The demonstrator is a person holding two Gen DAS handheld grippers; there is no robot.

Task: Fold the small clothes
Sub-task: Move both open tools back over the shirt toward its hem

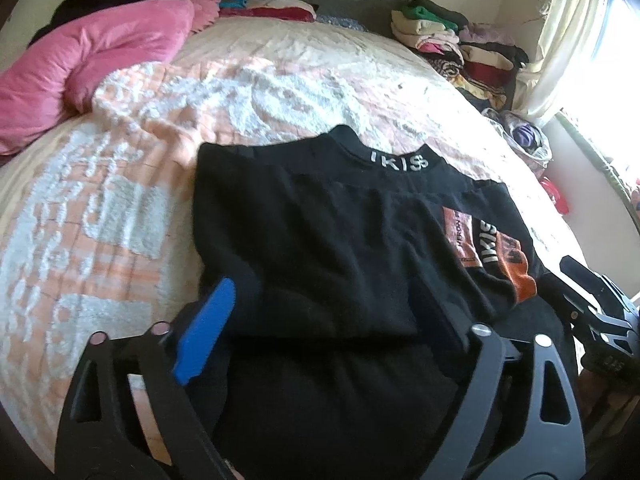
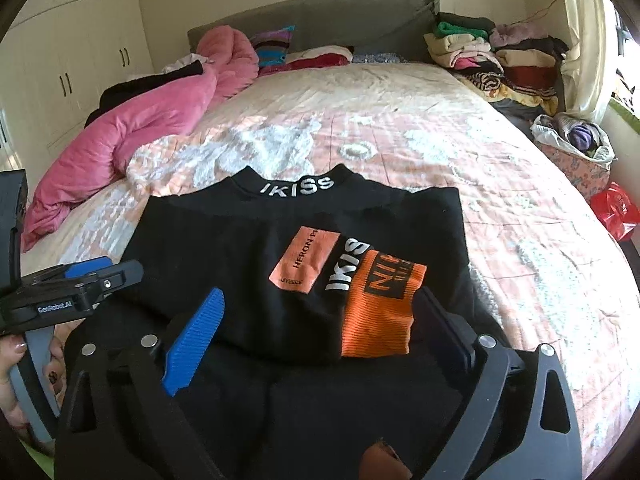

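A black top [image 1: 320,232] with "IKISS" on its collar and orange patches lies on the bed, sleeves folded in; it also shows in the right wrist view [image 2: 248,248]. An orange cuff [image 2: 380,312] lies on its front. My left gripper [image 1: 332,312] is open over the top's lower left part, its blue finger pad [image 1: 208,328] above the cloth. My right gripper [image 2: 320,328] is open over the lower right part, near the orange cuff. Each gripper shows at the edge of the other's view: the right [image 1: 592,300], the left [image 2: 72,292].
The bed has a peach and white cover [image 2: 400,128]. A pink duvet [image 2: 132,128] lies at the left. Stacks of folded clothes [image 2: 492,56] stand at the far right by the headboard. A bag of clothes [image 2: 576,148] and a red bag [image 2: 616,208] sit beside the bed.
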